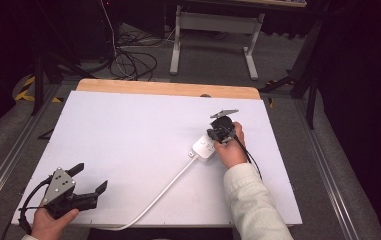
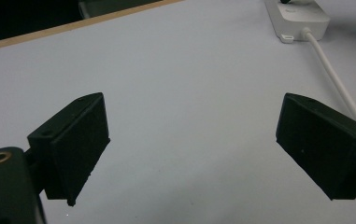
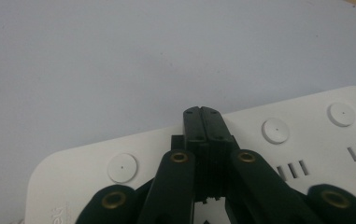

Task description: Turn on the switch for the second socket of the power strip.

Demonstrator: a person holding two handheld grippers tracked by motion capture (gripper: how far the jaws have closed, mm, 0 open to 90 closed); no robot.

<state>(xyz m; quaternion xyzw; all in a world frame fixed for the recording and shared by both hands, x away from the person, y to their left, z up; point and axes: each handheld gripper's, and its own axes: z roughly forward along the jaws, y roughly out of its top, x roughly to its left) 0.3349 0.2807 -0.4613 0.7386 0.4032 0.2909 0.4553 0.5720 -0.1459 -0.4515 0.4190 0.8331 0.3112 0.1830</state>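
Your left gripper (image 1: 89, 179) is hovering by the near left corner of the white table (image 1: 128, 135), its jaws spread wide with nothing between them. Your right gripper (image 3: 202, 122) is pressing its closed jaws down on the white power strip (image 1: 204, 148) lying toward the table's right edge, its cord (image 1: 163, 192) trailing to the near edge.

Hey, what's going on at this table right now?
A person works a white power strip on the white table with two handheld grippers. The right gripper, jaws shut together, sits over the strip's top face among its round buttons. The left gripper waits open near the table's front left, holding nothing.
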